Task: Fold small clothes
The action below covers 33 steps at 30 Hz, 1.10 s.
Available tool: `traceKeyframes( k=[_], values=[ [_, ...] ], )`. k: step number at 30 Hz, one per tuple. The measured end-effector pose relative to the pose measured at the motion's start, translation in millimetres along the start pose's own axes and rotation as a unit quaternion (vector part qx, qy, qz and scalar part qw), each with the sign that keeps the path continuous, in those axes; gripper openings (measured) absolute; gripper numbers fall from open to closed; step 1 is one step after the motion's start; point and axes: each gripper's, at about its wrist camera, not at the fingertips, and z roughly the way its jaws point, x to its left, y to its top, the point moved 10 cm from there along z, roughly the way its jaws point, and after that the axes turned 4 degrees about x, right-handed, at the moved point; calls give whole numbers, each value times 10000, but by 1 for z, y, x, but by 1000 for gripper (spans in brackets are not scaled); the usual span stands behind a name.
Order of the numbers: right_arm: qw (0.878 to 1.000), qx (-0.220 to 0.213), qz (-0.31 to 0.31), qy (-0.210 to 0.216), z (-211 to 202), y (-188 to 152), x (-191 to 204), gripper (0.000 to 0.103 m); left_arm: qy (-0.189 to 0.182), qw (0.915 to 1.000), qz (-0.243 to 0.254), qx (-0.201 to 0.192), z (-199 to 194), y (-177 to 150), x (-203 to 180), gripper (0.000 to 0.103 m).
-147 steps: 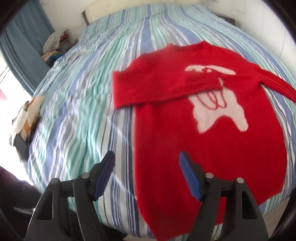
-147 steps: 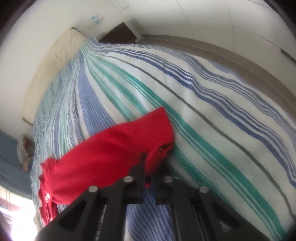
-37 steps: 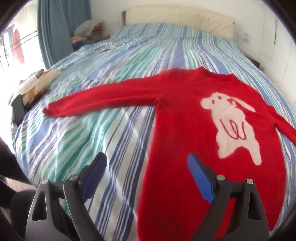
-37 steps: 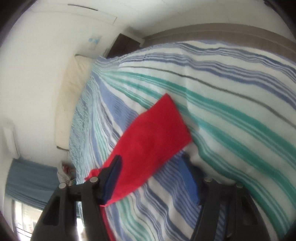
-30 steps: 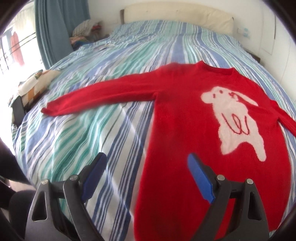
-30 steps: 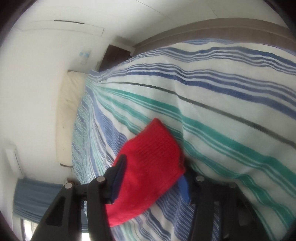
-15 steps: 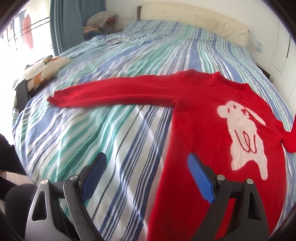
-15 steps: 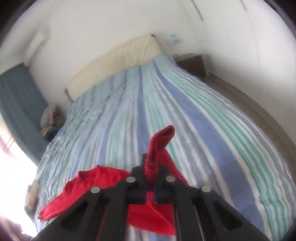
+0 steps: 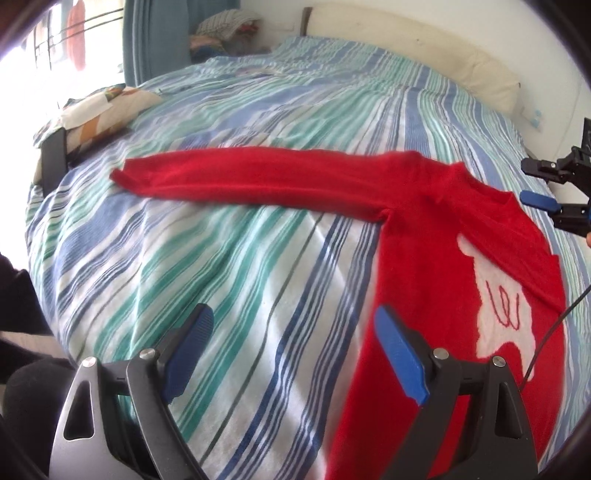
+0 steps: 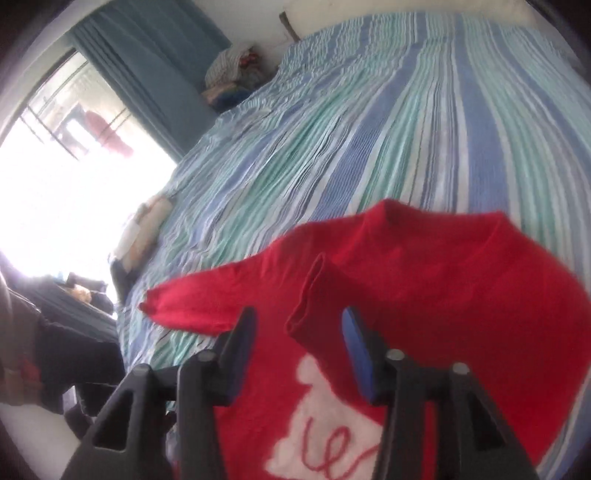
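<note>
A red sweater [image 9: 424, 236] with a white animal figure lies flat on the striped bed. Its left sleeve [image 9: 258, 177] stretches out to the left. Its right sleeve [image 10: 424, 291] is folded across the chest, cuff [image 10: 306, 299] near the white figure. My left gripper [image 9: 291, 354] is open and empty above the bed, just left of the sweater's lower body. My right gripper [image 10: 299, 347] is open just above the folded cuff, not holding it. It also shows at the right edge of the left wrist view [image 9: 546, 188].
The striped blue, green and white bedspread [image 9: 258, 277] covers the bed. A patterned pillow [image 9: 99, 114] lies at its left edge. A pile of clothes [image 9: 221, 33] sits by the blue curtain. A cream headboard cushion [image 9: 424, 48] runs along the far wall.
My right gripper carried the right sleeve across the sweater's chest and opened, letting the cuff go. My left gripper swung left, staying open.
</note>
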Motion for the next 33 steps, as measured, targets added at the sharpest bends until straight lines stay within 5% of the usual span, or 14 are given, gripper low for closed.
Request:
traceKeyframes(
  k=[2,6,9,11,12,14,18,21,24,27,29,31,33],
  values=[
    [9991,3,158,384,-5,-9,-3,55,-47,10000,-36,21,0,0,0,90],
    [9978,-140,553,324,-33,-19,-40,55,-92,9999,72,41,1,-2,-6,90],
    [9945,-98,1045,-64,-44,-41,-92,55,-111,9995,287,46,0,-6,-17,90],
    [9857,270,1479,-755,-41,-71,-142,53,-77,9989,464,53,0,-9,-23,90],
    [9759,484,1625,-1372,-42,-89,-172,35,-47,9984,554,47,-1,-11,-26,90],
    [9692,284,1665,-1792,-60,-103,-197,0,-4,9974,719,17,-2,-14,-31,90],
    [9732,-130,1151,-1984,-97,-110,-171,5,-139,9945,1042,1,-4,-21,-49,90],
    [9853,70,515,-1628,-102,-135,-122,18,-354,9888,1445,89,-8,-34,-70,90],
    [9908,524,107,-1239,-90,-190,-82,31,-663,9744,2067,584,-5,-68,-96,91],
    [9808,1283,-182,-1458,-67,-274,-72,31,-508,9479,2936,1130,2,-115,-111,92],
    [9744,1468,-290,-1676,-71,-323,-72,32,-160,9338,3479,813,-6,-125,-117,94],
    [9706,1519,-263,-1850,-84,-352,-73,31,-105,9290,3629,714,-13,-126,-121,94],
    [9657,1496,-288,-2102,-96,-362,-69,31,-200,9359,3418,826,-14,-123,-119,94]
  ],
)
